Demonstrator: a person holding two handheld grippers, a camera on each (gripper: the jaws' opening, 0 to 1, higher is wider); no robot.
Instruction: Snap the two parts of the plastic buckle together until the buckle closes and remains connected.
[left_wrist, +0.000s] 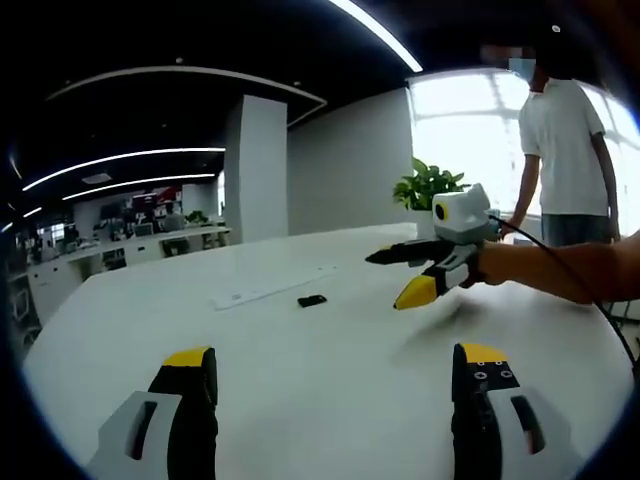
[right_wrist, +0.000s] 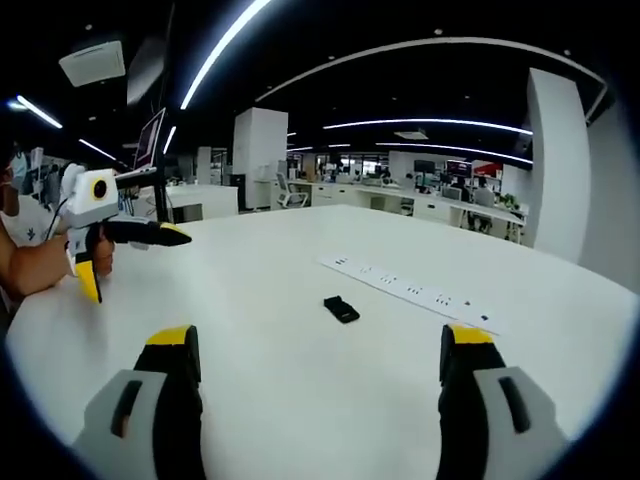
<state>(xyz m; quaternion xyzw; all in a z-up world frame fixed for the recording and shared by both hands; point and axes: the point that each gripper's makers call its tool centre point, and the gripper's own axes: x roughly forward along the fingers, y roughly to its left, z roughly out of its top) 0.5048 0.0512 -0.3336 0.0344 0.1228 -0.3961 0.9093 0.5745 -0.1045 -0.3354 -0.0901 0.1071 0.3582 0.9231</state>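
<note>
Lying flat near the middle of the frame in both views, the small black plastic buckle (left_wrist: 312, 300) (right_wrist: 341, 309) rests on the broad white worktop (left_wrist: 330, 400) (right_wrist: 300, 400), untouched by either gripper. Whether its two parts are joined is too small to tell.

In the left gripper view, the left gripper (left_wrist: 335, 375) rises from the bottom of the frame with its yellow-tipped black jaws spread wide and nothing between them. The buckle sits above and between them, well apart from the tips. Just to the buckle's left lies a long white power strip (left_wrist: 270, 286), running diagonally toward the upper right. At the right of the frame the right gripper (left_wrist: 400, 275) hangs above the worktop, held by a person's bare forearm (left_wrist: 560, 270), its jaws parted and bare. A green leafy plant (left_wrist: 428, 186) stands behind it, and another person in a white T-shirt (left_wrist: 562, 135) stands by the bright window at the upper right.

In the right gripper view, the right gripper (right_wrist: 318, 355) likewise shows released, empty jaws at the bottom of the frame. The buckle lies above them, and the power strip (right_wrist: 410, 290) stretches to its right. The left gripper (right_wrist: 135, 260) appears at the left of the frame, held above the worktop edge.
</note>
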